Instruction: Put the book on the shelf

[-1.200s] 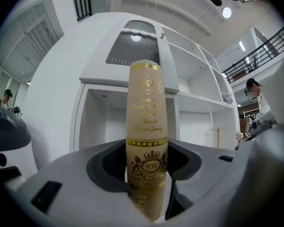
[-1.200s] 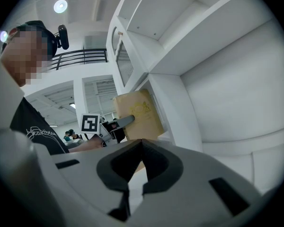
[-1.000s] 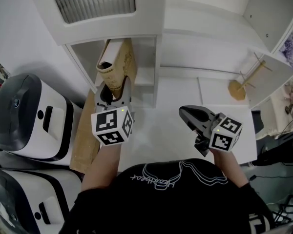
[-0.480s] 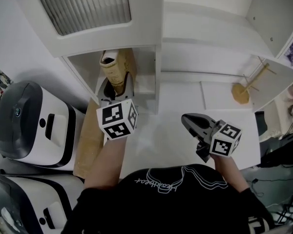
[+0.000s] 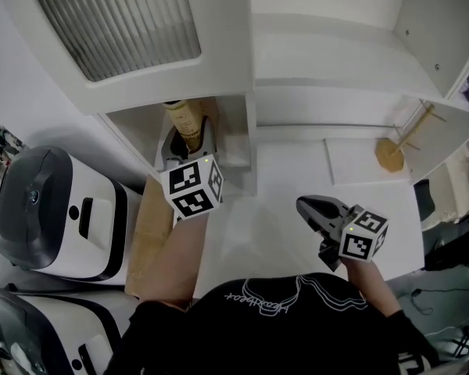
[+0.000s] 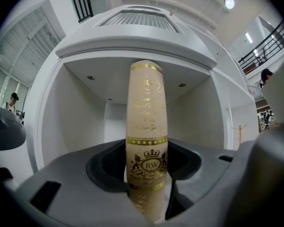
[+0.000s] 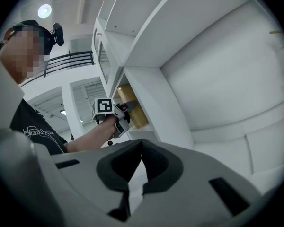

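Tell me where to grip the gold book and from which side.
Low on the spine edge, a jaw on each cover, from the compartment's open front: the book stands upright, spine outward. The left gripper holds it so.

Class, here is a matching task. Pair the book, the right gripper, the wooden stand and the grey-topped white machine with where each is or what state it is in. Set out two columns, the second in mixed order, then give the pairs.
Column one
1. book
2. right gripper
3. wooden stand
4. white machine

Column two
A. left of the shelf unit
B. jaws together, nothing held
C. clamped in the left gripper, at the mouth of a shelf compartment
D. at the far right of the shelf unit

Pairs: 1-C, 2-B, 3-D, 4-A
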Motion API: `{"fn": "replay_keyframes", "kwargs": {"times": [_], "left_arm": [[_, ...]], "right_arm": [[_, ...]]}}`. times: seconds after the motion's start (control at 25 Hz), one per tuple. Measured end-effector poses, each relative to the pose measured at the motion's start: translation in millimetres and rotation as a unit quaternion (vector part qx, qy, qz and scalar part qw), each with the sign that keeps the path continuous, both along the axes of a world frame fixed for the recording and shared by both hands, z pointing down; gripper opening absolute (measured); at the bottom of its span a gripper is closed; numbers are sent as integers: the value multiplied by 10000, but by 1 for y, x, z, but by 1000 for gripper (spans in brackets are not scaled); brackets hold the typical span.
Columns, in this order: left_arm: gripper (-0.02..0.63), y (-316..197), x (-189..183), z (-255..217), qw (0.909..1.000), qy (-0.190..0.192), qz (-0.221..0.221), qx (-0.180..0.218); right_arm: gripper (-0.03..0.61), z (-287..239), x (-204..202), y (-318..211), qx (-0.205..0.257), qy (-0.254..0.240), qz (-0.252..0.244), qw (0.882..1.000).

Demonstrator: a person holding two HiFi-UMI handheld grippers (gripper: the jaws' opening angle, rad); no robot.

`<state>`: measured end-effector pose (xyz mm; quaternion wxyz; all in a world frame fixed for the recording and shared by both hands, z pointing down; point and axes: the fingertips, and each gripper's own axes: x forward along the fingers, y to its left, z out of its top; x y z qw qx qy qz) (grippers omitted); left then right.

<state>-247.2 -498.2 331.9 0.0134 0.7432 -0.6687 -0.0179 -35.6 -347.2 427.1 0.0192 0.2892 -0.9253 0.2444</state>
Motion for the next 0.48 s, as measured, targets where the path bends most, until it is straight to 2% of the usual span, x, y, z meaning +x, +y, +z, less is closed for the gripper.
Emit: {"fn": "replay_keyframes", "kwargs": {"times": [0.28, 0.48], "left_arm": [[206, -14, 2, 5, 9999, 83, 2, -91], [214, -19, 2, 14, 9989, 220, 261, -331]], "right_arm": [[6, 3, 1, -1, -17, -13, 19, 10000], [6, -3, 0, 1, 37, -6, 6, 10000]]}}
